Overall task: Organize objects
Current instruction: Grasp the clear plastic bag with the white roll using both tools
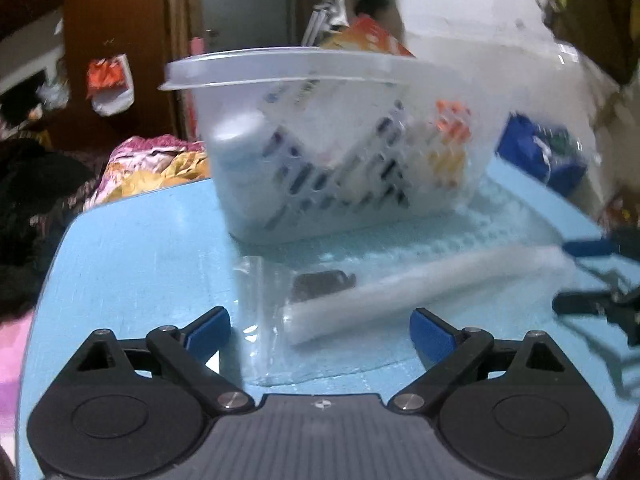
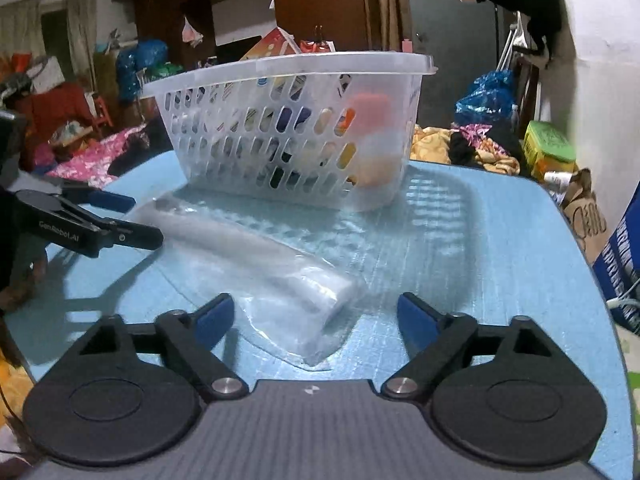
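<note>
Nearby, basket beside bagged roll.

basket on table, roll before it

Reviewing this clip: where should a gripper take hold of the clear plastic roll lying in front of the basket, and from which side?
Grip the clear plastic roll across its body near the near end, coming down from above with fingers straddling its width. It lies flat on the blue table, long and narrow, in front of the basket. The open right gripper seems best placed.
</note>
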{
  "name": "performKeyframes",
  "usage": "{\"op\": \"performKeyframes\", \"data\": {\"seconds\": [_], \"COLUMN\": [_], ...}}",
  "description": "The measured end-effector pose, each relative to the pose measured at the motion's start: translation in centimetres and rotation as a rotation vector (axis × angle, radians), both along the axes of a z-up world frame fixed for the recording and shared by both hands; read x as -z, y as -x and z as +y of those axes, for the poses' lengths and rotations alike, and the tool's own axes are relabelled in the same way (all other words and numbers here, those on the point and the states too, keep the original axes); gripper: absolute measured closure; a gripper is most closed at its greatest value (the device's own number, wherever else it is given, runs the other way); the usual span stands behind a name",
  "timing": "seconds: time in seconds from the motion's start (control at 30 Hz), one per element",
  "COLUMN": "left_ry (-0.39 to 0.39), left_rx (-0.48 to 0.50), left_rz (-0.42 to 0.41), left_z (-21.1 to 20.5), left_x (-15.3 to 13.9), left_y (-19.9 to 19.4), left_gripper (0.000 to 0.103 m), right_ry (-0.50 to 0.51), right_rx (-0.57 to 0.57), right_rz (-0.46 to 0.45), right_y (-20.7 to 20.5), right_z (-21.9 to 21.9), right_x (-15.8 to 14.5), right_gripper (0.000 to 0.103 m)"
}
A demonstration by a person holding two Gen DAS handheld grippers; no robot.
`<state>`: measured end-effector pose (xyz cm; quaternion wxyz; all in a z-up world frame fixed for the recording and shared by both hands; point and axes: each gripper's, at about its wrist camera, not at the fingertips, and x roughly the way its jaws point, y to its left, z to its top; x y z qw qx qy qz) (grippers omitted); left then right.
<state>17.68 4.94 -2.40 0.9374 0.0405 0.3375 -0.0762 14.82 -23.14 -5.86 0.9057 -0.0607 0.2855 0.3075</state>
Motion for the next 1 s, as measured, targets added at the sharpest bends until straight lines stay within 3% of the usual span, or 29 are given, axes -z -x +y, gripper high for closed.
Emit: {"op": "performKeyframes", "data": {"seconds": [0.17, 0.4, 0.5, 0.73, 1.0], "left_ry": [-0.014, -0.042, -0.042, -0.073, 0.004], "left_rx": [0.055, 0.053, 0.041, 0.031, 0.025], "left_rz": [-0.005, -0.057, -0.063, -0.119, -0.155], "left_z": [-0.7, -1.1, -1.0, -1.6, -0.5], "left_x": [0.1, -0.2, -0.4, -0.4, -0.7], "left_y": [0.3, 1.2, 1.3, 2.9, 3.5], "left_gripper": [0.009, 0.049, 0.061, 0.075, 0.083], "right_ry": [0.025, 0.013, 0.009, 0.015, -0.017], "right_rx": [-0.008, -0.012, -0.004, 0.001, -0.002], "right_rz": [-0.034, -0.072, -0.081, -0.14, -0.156], "right_y": [0.3, 0.8, 0.9, 1.5, 1.7], "right_z": [0.5, 0.4, 0.4, 0.5, 0.2], "right_x": [0.2, 0.3, 0.2, 0.1, 0.1], "right_gripper": [0.035, 0.064, 0.074, 0.082, 0.086]}}
